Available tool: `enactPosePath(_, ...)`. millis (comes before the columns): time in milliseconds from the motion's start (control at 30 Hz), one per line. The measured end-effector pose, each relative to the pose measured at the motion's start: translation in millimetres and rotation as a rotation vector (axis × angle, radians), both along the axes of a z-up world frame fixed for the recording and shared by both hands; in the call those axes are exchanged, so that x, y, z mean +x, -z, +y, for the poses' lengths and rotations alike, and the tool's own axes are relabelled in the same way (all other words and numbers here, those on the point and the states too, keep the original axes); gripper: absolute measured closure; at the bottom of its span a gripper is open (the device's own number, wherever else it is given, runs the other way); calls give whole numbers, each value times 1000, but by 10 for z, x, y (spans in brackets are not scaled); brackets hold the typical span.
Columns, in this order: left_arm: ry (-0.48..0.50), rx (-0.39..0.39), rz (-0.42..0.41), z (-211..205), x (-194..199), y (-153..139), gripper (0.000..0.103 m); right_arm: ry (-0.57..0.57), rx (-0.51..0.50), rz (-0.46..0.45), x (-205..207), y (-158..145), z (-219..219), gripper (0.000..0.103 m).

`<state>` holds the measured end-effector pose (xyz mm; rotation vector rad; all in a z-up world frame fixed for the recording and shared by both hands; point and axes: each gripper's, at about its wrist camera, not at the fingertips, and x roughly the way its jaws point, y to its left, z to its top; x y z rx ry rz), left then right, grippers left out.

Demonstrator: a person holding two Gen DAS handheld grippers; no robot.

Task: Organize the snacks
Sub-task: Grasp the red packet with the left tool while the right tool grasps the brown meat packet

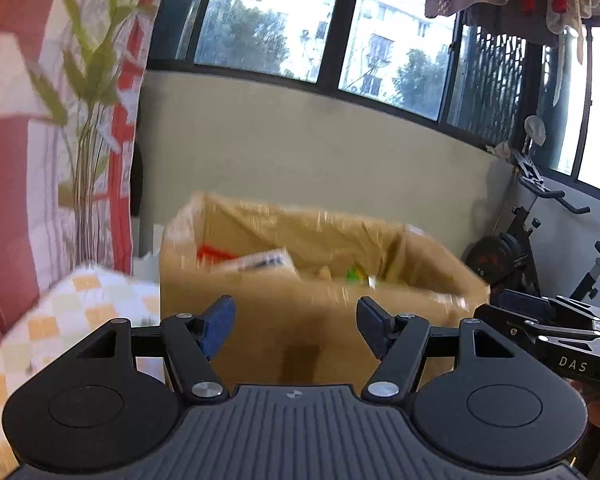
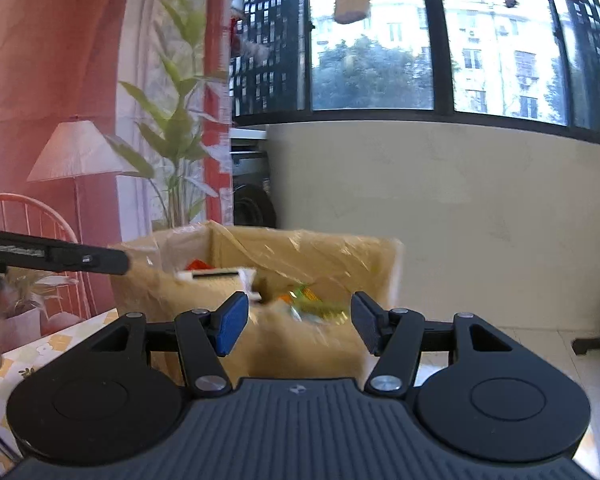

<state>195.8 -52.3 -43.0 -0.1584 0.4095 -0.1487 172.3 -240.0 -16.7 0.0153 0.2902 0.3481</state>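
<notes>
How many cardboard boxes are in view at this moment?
1. A single open cardboard box stands straight ahead of both grippers, beside the checkered tablecloth, with snack packets inside. Its walls may hide more packets; no second box shows.

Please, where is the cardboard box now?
In both views the cardboard box stands straight ahead, low centre, before the pale wall, right of the checked cloth.

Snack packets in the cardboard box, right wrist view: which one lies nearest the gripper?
The green and yellow packet, just beyond the open right gripper; the orange packet lies farther back left.
</notes>
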Motion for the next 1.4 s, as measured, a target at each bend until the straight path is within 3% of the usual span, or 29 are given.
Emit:
enactPosePath(167, -24, -24, 81, -52, -64, 325, 35, -4, 4, 26, -141, 316, -178, 43)
enactPosePath(300, -19, 0, 109, -155, -35, 541, 36, 19, -3, 70, -151, 596, -354, 42)
enactPosePath(500, 52, 53, 173, -339, 101, 845, 38, 44, -95, 184, -52, 1116, -474, 39)
enactPosePath(633, 96, 57, 209, -397, 158, 986, 38, -6, -195, 255, 57, 1355, -490, 29)
enactPosePath(767, 117, 52, 241, -419, 188, 1114, 38, 1, -208, 286, 261, 1450, -569, 27)
enactPosePath(1000, 161, 56, 277, -587, 182, 1260, 38, -9, -81, 360, 568, 1591, -784, 27)
enactPosePath(1400, 166, 92, 342, -840, 342, 1503, 37, -27, -103, 386, 578, 1668, -723, 29)
